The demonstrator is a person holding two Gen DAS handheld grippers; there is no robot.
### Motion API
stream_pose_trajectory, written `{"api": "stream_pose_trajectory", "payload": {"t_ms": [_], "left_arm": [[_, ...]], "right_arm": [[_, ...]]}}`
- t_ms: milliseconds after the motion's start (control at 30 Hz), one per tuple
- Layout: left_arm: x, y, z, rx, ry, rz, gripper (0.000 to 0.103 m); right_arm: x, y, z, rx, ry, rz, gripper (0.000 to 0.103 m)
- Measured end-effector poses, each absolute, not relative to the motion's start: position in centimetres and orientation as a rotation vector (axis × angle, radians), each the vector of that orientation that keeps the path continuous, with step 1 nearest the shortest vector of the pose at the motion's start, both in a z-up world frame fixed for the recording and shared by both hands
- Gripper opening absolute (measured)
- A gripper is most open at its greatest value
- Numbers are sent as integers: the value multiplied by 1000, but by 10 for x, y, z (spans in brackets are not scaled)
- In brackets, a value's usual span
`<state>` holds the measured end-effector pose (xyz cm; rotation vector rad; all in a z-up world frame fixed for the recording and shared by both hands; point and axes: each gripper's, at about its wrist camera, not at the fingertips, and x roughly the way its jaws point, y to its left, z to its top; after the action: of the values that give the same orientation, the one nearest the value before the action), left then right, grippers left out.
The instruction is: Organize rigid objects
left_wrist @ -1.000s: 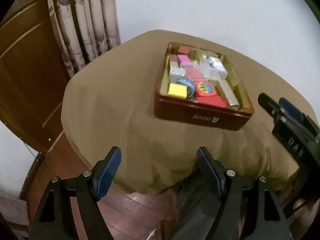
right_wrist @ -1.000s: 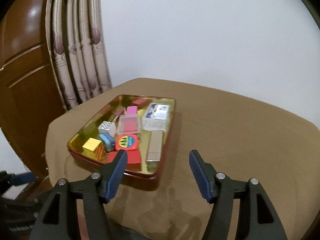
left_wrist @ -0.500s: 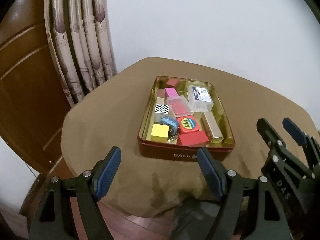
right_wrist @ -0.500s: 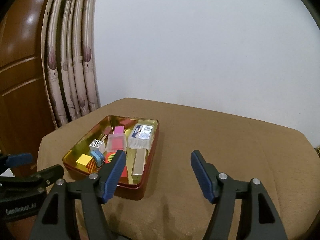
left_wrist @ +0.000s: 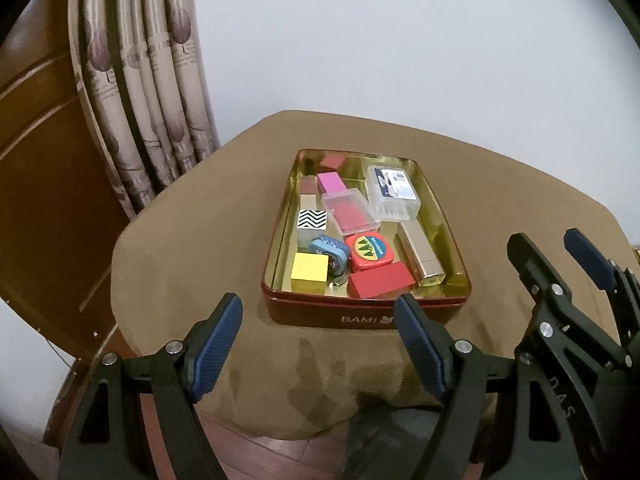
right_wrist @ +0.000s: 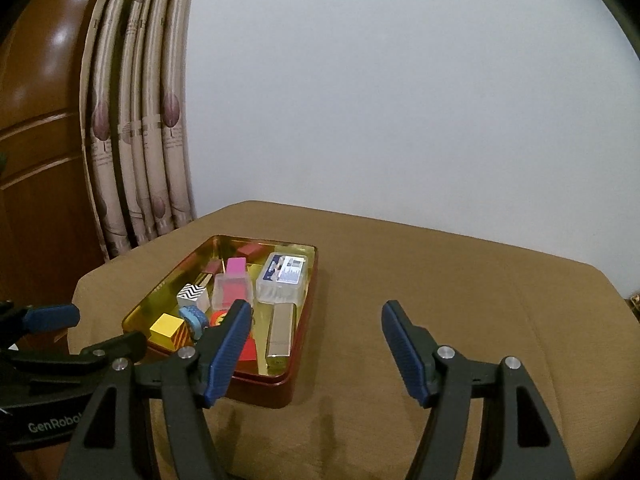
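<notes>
A red tin with a gold inside [left_wrist: 360,316] [right_wrist: 298,364] stands on a table under a tan cloth [left_wrist: 192,248] [right_wrist: 460,288]. It holds several small objects: a yellow block [left_wrist: 309,267], a red block [left_wrist: 382,282], a round red tape measure [left_wrist: 369,251], a gold bar [left_wrist: 420,252], a zigzag cube [left_wrist: 312,221], two clear cases [left_wrist: 394,193] and a pink block [left_wrist: 332,182]. My left gripper [left_wrist: 320,320] is open and empty, just short of the tin's near wall. My right gripper [right_wrist: 316,332] is open and empty, near the tin's right side; it also shows in the left wrist view [left_wrist: 560,256].
A patterned curtain [left_wrist: 148,92] and a brown wooden door [left_wrist: 36,168] stand left of the table. A white wall [right_wrist: 400,100] is behind it. Wooden floor [left_wrist: 280,456] shows below the table's near edge.
Both grippers have drawn back and tilted up from the tin, so it now looks smaller and farther. Both stay open and empty.
</notes>
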<state>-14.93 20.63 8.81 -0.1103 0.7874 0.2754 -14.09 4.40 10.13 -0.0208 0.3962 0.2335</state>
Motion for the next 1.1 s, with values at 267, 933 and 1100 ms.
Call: {"api": "stream_pose_trajectory", "payload": {"t_ms": [267, 933, 1100], "left_arm": [[-145, 212, 83, -109, 806, 289, 97], [-154, 209, 80, -110, 709, 297, 102], [-158, 208, 82, -99, 680, 310, 102]], "right_arm": [[-141, 44, 101, -36, 393, 218, 69], [-140, 41, 97, -41, 396, 226, 69], [-141, 41, 97, -33, 392, 228, 69]]}}
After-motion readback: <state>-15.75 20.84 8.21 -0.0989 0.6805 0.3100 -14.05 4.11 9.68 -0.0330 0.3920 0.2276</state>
